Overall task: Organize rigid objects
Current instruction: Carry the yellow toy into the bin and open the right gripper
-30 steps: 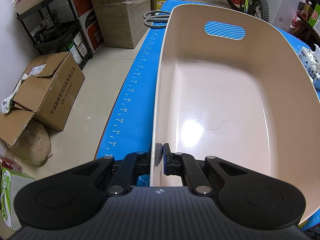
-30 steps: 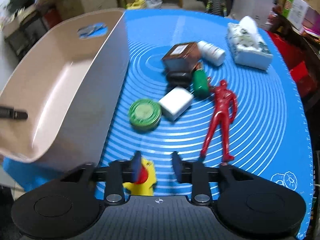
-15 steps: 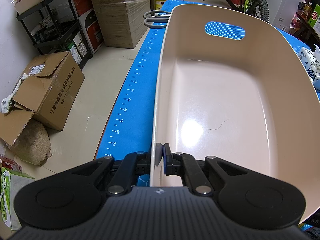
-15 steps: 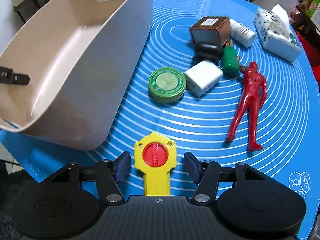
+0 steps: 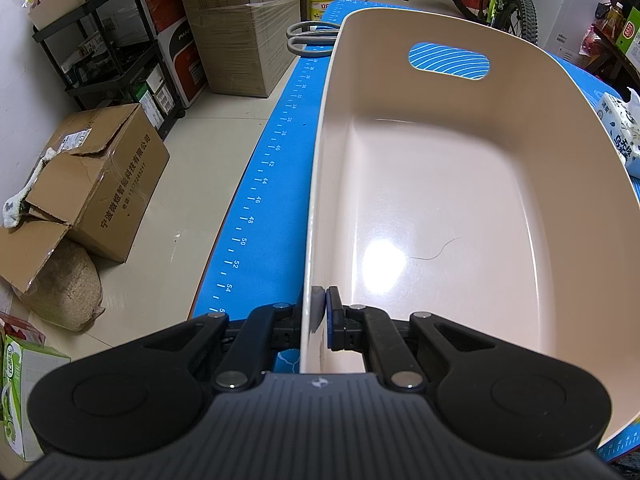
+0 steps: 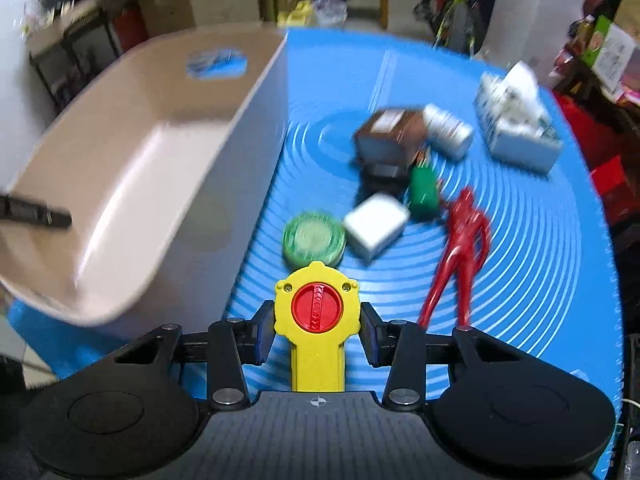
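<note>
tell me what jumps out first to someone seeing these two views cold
The yellow toy with a red dial sits clamped in the right gripper, just above the blue mat. Left of it looms the big beige bin, empty, its near rim pinched by the left gripper. A red figure lies among smaller items mid-mat.

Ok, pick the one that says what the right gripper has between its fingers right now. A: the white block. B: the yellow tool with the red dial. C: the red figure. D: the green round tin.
B: in the right wrist view the right gripper has its fingers against both sides of the yellow tool with the red dial, while the red figure lies apart on the blue mat.
</note>
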